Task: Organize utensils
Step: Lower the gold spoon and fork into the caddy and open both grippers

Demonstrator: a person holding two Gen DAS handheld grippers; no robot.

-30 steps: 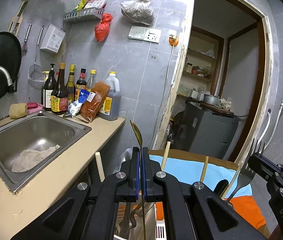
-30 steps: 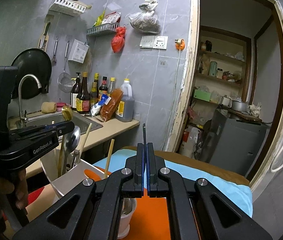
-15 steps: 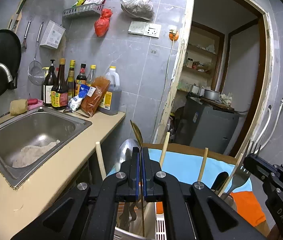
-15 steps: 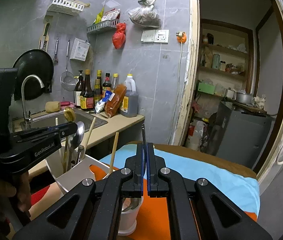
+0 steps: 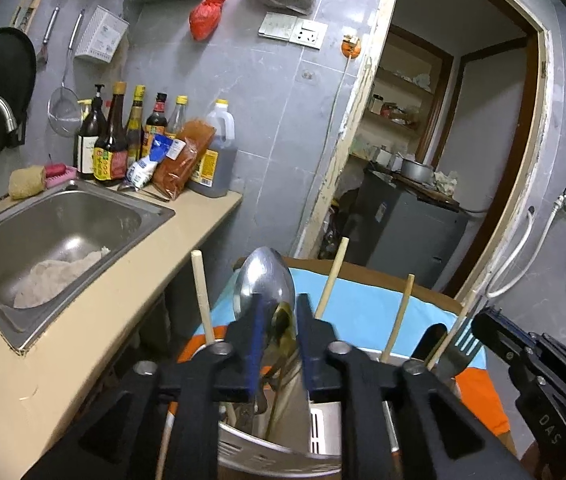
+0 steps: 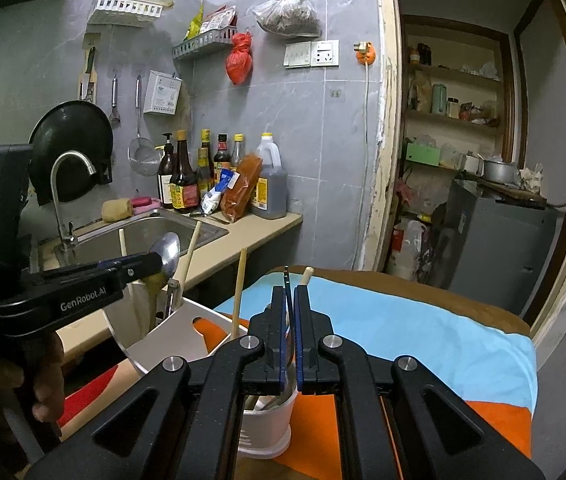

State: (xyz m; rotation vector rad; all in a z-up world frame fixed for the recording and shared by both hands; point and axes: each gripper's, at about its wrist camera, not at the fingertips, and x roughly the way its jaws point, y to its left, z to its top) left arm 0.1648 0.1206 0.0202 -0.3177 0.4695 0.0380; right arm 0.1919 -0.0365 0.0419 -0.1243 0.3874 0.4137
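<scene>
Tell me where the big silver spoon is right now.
In the left wrist view the big silver spoon stands bowl-up in the metal utensil holder, just beyond the left hand-held gripper, between two wooden chopsticks.

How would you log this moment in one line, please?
phase: placing | left gripper: jaws just opening, gold spoon between them, over steel utensil holder | right gripper: shut on fork

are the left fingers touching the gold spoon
Apart. The left wrist view shows the left gripper fingers having just opened, with gaps either side of the gold spoon.
</scene>
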